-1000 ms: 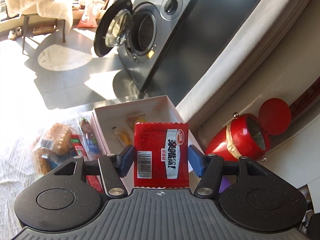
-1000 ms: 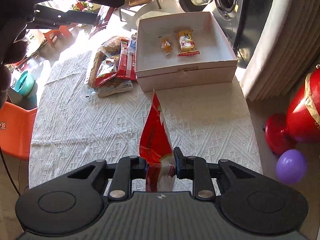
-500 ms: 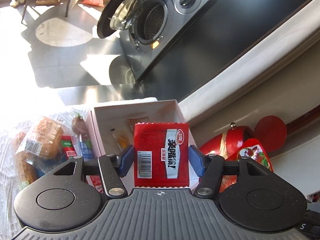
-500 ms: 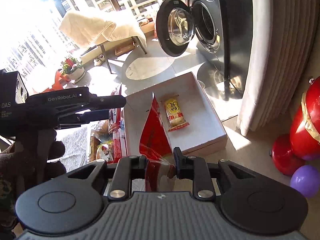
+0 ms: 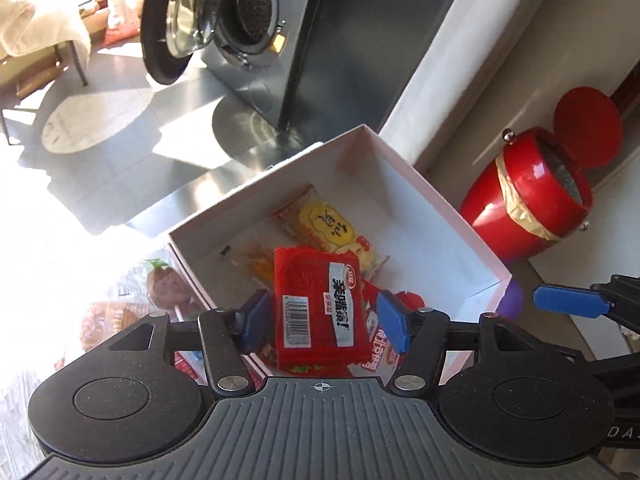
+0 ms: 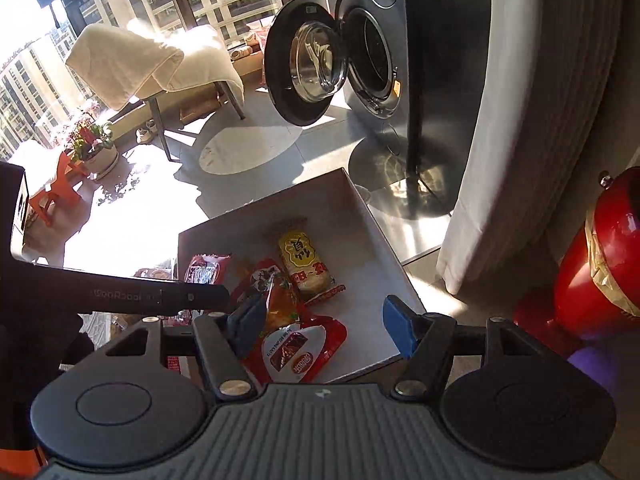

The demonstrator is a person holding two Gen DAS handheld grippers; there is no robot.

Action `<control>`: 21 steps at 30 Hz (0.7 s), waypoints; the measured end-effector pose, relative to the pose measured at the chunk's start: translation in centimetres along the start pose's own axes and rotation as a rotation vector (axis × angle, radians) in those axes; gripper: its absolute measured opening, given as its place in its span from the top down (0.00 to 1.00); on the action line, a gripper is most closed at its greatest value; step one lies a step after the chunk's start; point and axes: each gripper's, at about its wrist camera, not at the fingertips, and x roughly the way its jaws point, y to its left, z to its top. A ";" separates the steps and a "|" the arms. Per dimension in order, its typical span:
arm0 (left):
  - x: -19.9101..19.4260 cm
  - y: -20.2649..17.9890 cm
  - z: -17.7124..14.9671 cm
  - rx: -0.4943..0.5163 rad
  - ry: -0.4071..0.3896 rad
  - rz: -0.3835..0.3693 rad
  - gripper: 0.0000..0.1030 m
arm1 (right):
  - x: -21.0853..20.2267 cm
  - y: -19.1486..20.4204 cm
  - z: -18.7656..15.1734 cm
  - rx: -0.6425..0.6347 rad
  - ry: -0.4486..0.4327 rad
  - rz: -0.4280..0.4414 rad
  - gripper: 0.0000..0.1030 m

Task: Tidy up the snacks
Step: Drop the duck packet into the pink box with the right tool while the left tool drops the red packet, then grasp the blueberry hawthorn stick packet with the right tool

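A: Where is the red packet [image 5: 320, 308]?

B: Between the pads of the left claw [image 5: 325, 320], face and barcode to the camera, a little tilted; the jaws are closing and pinch it by its side edges; it hangs over the near part of the box [image 5: 440, 216], not yet on the floor of it.

A: And the box itself?

B: White, open-topped, shallow; it stands on the table's far end. Inside lies a yellow bar [image 5: 332, 228] with red ends, flat on the floor towards the middle; just beside it, nearer the left wall, a small orange sachet [image 5: 260, 268]; in the near corner a white-red pack [image 5: 376, 344], partly hidden under the held packet.

A: What does the right claw [image 6: 324, 324] do?

B: Its jaws are opening; they stand spread above the box. From its own camera the white-red pack [image 6: 296, 344] shows between the pads, down in the box [image 6: 376, 216]; the right pad is clear of it; whether the left pad touches it cannot be told. The yellow bar [image 6: 304, 264] lies just beyond.

A: Anything outside the box?

B: A heap of snacks [image 5: 160, 288] in clear wrappers against the left wall, washed out by sun. On the floor to the right a red drum [image 5: 532, 200] lies on its side, tape round it, mouth open. Behind, a washer [image 5: 248, 20] stands with its door swung open.
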 end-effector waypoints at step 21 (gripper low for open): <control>3.3 13.0 1.1 -0.296 -0.051 0.035 0.71 | 2.2 2.8 -8.9 -0.012 0.195 -0.055 0.36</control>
